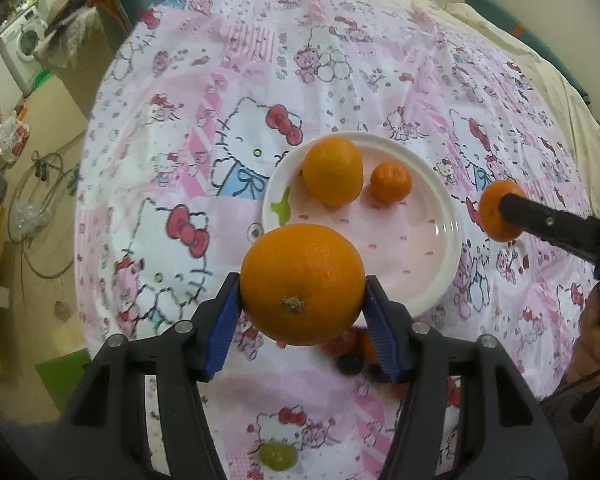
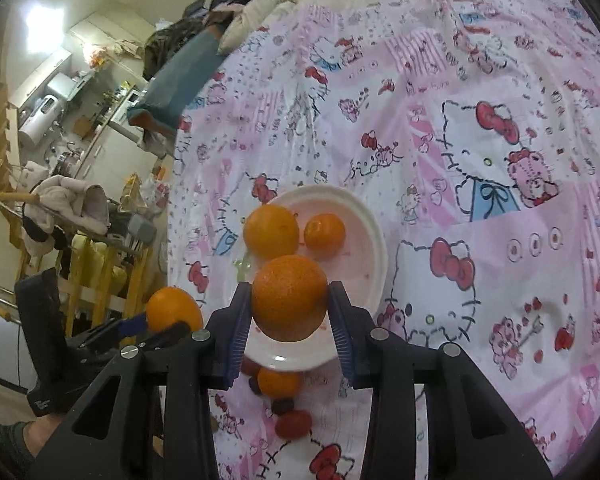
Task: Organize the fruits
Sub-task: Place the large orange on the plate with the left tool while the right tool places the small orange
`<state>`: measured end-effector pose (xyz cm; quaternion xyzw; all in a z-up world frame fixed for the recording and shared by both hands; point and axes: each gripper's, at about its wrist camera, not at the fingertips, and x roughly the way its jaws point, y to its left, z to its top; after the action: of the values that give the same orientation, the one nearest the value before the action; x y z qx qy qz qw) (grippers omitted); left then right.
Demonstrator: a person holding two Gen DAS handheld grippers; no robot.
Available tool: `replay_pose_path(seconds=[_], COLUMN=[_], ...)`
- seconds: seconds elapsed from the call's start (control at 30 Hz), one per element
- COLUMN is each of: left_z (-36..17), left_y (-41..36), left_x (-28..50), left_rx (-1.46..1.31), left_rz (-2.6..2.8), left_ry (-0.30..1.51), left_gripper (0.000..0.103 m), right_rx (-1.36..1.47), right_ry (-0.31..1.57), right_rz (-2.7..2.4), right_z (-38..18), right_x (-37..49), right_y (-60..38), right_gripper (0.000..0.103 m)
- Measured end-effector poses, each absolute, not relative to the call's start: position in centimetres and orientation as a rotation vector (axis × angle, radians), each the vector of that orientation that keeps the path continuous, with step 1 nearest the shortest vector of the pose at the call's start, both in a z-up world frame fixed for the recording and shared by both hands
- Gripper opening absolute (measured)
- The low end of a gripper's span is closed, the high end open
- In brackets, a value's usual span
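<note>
From the left wrist camera, the left gripper [image 1: 302, 300] hangs above the near rim of a white plate [image 1: 440, 280], its blue jaws closed on a large orange [image 1: 302, 282] held stem-end toward the lens. Another orange [image 1: 333, 170] and a small mandarin [image 1: 391, 181] sit side by side at the plate's far side, leaving its middle and right bare. Off the plate's right rim, the right gripper's black finger [image 1: 540, 220] presses a mandarin [image 1: 496, 216]. A green grape [image 1: 278, 455] lies on the cartoon-cat tablecloth [image 1: 180, 160] near the lens. From the right wrist camera, the right gripper [image 2: 290, 312] holds its mandarin [image 2: 289, 298] over the plate's [image 2: 374, 240] near half, jaws shut against it. The left gripper [image 2: 156, 326] with its orange [image 2: 174, 314] sits at left, just beside the table edge. A loose mandarin [image 2: 278, 382] and small red fruit [image 2: 293, 424] lie under the jaws.
</note>
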<state>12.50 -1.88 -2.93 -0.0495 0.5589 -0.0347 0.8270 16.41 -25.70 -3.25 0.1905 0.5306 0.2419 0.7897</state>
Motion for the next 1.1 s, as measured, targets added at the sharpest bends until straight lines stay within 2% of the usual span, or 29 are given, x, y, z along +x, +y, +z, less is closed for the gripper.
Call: replay_pose_path(seconds=[0.63, 1.1], left_z=[-8.3, -8.6], left_y=[-7.2, -8.2], left_x=[17.6, 18.4], left_rx=[-0.045, -0.02], left_rz=[-0.16, -0.162], left_ry=[1.29, 1.271], left_gripper=[0.056, 0.058], right_rx=[0.411, 0.452], right_ry=[1.258, 1.276], right_rz=[0.477, 0.477], right_z=[-8.7, -9.4], right_x=[19.8, 20.1], right_y=[-25.1, -25.9], right_gripper=[0.04, 0.043])
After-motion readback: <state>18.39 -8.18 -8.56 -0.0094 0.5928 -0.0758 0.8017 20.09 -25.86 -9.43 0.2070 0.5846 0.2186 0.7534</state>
